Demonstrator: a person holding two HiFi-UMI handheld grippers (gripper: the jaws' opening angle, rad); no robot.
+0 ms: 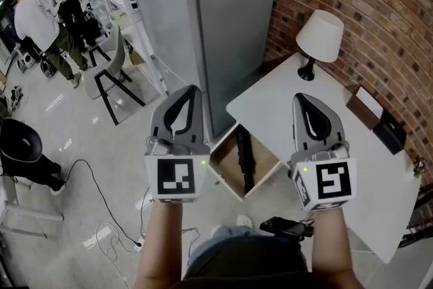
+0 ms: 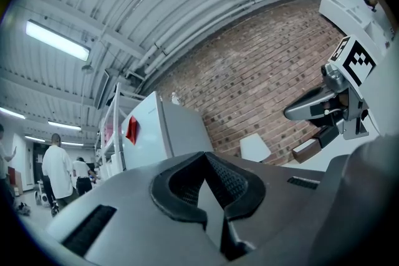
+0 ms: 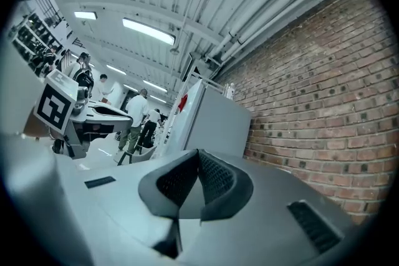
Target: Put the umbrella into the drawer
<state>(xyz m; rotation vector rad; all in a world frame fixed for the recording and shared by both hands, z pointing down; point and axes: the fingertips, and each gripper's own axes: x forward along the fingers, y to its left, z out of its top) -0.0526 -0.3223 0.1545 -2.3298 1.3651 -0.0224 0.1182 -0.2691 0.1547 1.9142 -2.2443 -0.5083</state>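
Umbrella: in the head view it lay dark and folded, lengthwise inside the open drawer at centre frame, under the near left edge of the white table. It looked placed, with neither claw touching it. The left gripper and right gripper were held up level on either side of the drawer, well above it, and a lamp stood at the table's far corner by the brick wall. Judging by its shape, the umbrella would be light. Its loose fabric would be soft and somewhat slippery over a stiff shaft, so the best hold would be across the middle of the bundle or at the handle end; which end that was could not be told. In the left gripper view the claw's two dark pads met at the bottom of their V with nothing between them, closed and empty. It pointed at the brick wall and ceiling, with the right gripper at the right edge of the frame. In the right gripper view the jaws were likewise pressed together and empty. The other claw sat at the left of the frame, people stood far off behind it, and brick filled the right side. The umbrella and drawer showed in neither gripper view.
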